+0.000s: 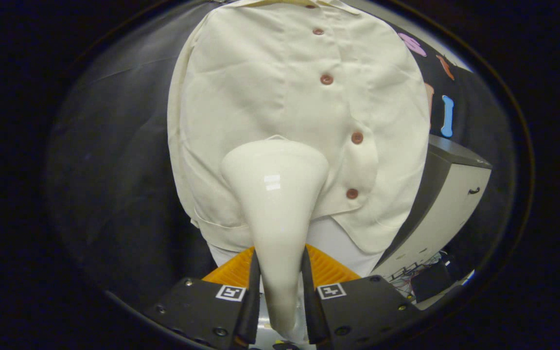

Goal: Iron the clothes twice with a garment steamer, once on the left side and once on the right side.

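I see the cream shirt (pixel 270 97) hanging flat against the booth's dark wall (pixel 114 146), taking up most of what lies ahead of the tongs. Its button placket runs down right of centre, with five reddish buttons (pixel 326 79) visible. The hem sits just above the fingers, and a paler under-layer (pixel 331 240) shows below it. Right of the shirt, a grey-and-cream cabinet (pixel 447 204) stands with a tangle of wires (pixel 416 270) at its foot. The garment steamer (pixel 275 194) is next: a glossy cream head, wide at the far end and narrowing to a neck toward me. The wide end sits over the lower shirt, left of the placket; I can't confirm contact. The tongs (pixel 280 287) are closed to a narrow gap, both fingers pressing the steamer's neck from either side.
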`<state>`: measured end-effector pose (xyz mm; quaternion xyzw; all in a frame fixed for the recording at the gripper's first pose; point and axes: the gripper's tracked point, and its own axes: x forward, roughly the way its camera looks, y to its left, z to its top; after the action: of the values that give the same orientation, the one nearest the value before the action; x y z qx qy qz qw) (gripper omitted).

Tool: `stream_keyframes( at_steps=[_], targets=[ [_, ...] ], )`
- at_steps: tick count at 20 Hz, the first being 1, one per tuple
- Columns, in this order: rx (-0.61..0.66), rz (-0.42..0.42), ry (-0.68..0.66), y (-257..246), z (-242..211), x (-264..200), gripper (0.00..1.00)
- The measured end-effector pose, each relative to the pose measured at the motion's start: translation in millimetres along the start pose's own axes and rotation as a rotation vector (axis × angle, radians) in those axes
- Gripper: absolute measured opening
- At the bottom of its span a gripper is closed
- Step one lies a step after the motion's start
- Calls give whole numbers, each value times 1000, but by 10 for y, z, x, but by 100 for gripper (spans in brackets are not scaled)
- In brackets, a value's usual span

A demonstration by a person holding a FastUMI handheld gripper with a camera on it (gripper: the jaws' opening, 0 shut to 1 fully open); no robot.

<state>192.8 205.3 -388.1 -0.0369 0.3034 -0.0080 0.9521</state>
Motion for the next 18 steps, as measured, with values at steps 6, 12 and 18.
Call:
stream_keyframes(
  at_steps=[6, 12, 18],
  targets=[
    [56, 9, -137, -323, 758, -618, 39],
    [138, -43, -363, -858, 2036, -1190, 39],
    [149, -87, -457, -1281, 2729, -1344, 38]
  ],
)
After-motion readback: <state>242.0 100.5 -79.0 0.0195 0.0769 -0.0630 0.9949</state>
